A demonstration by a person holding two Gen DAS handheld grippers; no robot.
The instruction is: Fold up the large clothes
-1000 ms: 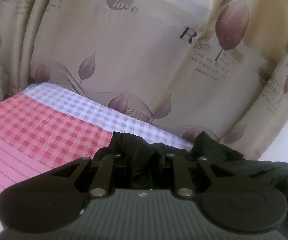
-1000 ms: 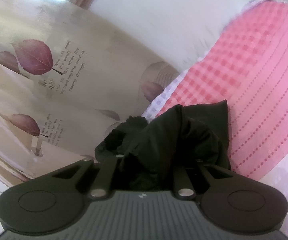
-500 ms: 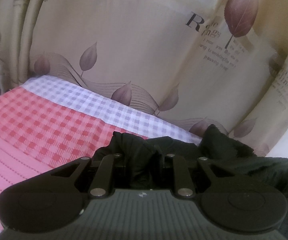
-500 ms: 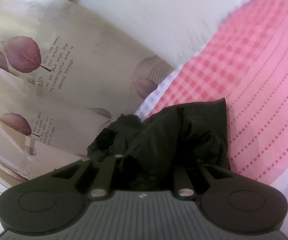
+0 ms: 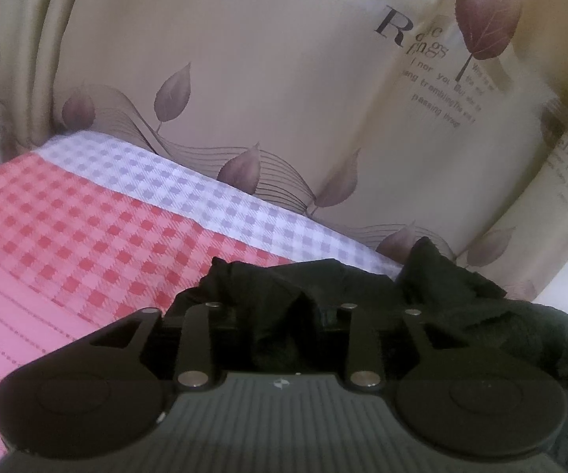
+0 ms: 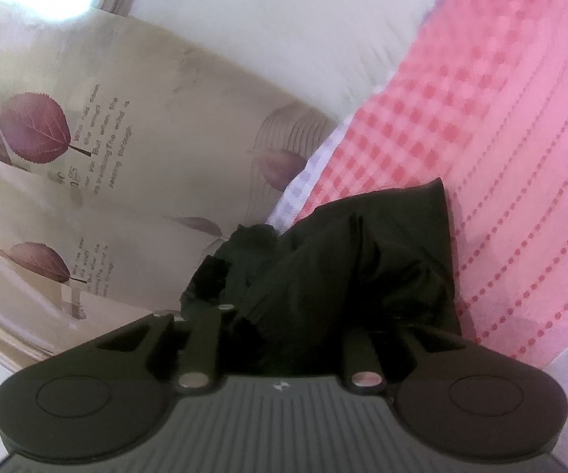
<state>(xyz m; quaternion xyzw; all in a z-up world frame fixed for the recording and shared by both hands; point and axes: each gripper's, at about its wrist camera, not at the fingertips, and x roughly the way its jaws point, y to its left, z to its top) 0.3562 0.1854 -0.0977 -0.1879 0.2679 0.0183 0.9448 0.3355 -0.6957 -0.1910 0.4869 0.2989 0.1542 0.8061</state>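
A black garment point(image 5: 362, 287) is bunched over the fingers of my left gripper point(image 5: 280, 315), which is shut on it; the fingertips are hidden by the cloth. The fabric trails off to the right. In the right wrist view the same black garment point(image 6: 362, 260) is gathered in my right gripper point(image 6: 284, 315), which is shut on it, with a flap standing up over the jaws. Both grippers hold the garment above a bed with a pink and white checked sheet point(image 5: 67, 244), which also shows in the right wrist view point(image 6: 520, 157).
A beige curtain with leaf prints and text point(image 5: 284, 79) hangs close behind the bed, also in the right wrist view point(image 6: 87, 157). A white wall point(image 6: 284, 19) is above it. The sheet's grey checked border point(image 5: 205, 193) runs along the curtain.
Both grippers have moved with the garment still held: the left view has shifted down and nearer the curtain, and the right view has swung so more wall and curtain show.
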